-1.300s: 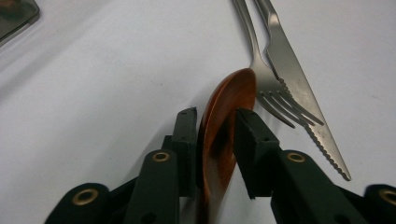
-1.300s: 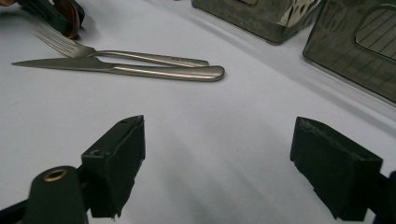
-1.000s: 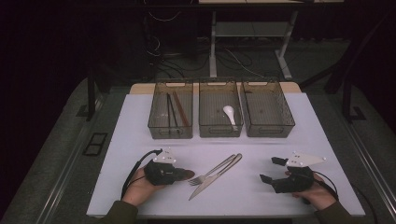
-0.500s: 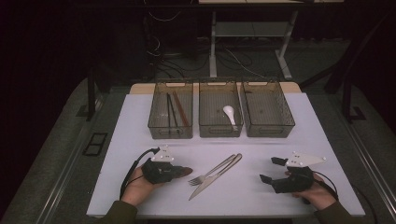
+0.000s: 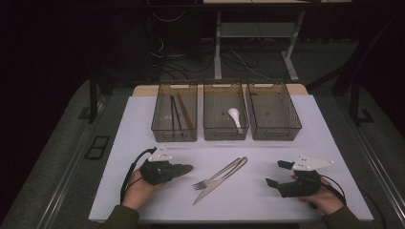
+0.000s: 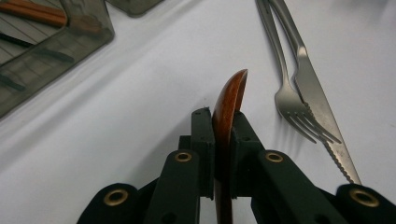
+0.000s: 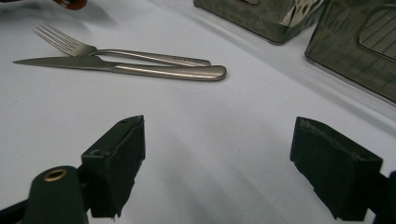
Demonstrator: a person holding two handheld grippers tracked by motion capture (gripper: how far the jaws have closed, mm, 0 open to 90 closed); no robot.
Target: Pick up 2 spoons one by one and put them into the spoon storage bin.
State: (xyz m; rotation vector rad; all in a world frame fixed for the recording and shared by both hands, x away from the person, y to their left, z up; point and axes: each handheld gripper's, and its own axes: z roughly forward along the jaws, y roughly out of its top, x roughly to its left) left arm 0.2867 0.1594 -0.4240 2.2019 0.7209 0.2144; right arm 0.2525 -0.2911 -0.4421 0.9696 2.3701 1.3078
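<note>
My left gripper (image 5: 173, 170) is shut on a brown wooden spoon (image 5: 185, 168) at the front left of the white table; the spoon's bowl (image 6: 229, 100) sticks out edge-on past the jaws, just above the surface. A steel fork (image 5: 217, 174) and a steel knife (image 5: 216, 185) lie side by side at the front centre, right of the spoon. My right gripper (image 5: 277, 173) rests at the front right, open and holding nothing (image 7: 217, 163), with its jaws facing the fork (image 7: 140, 55) and knife (image 7: 140, 69).
Three dark see-through bins stand in a row at the back. The left bin (image 5: 162, 125) holds chopsticks and a brown stick, the middle bin (image 5: 213, 126) a white spoon (image 5: 234, 116), and the right bin (image 5: 286, 125) looks bare. The table's front edge is close under both hands.
My left gripper, shut on the wooden spoon, has shifted slightly to the left and away from the front edge. The right gripper, fork and knife have not moved.
</note>
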